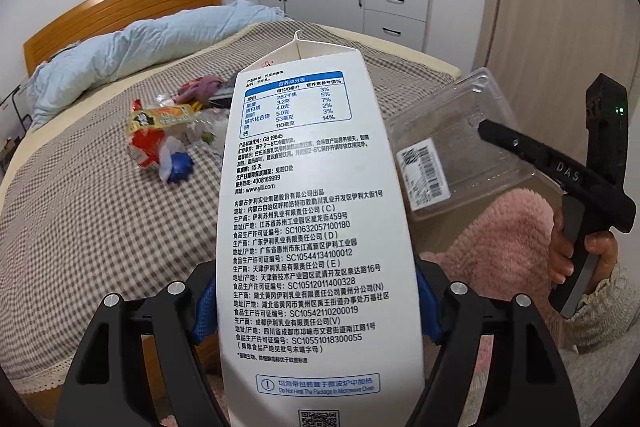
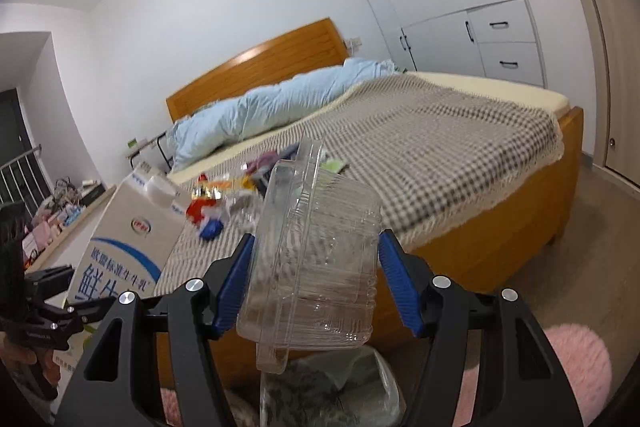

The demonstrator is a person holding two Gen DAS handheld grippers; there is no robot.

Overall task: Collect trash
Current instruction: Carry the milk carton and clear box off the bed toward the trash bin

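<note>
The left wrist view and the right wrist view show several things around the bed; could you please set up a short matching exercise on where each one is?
Things:
1. milk carton
2. clear plastic box
3. blue quilt
4. snack wrappers

Places:
A. bunched by the headboard
B. in the right hand-held gripper
C. loose on the checked blanket
D. in the left hand-held gripper

Pairs: 1-D, 2-B, 3-A, 4-C
</note>
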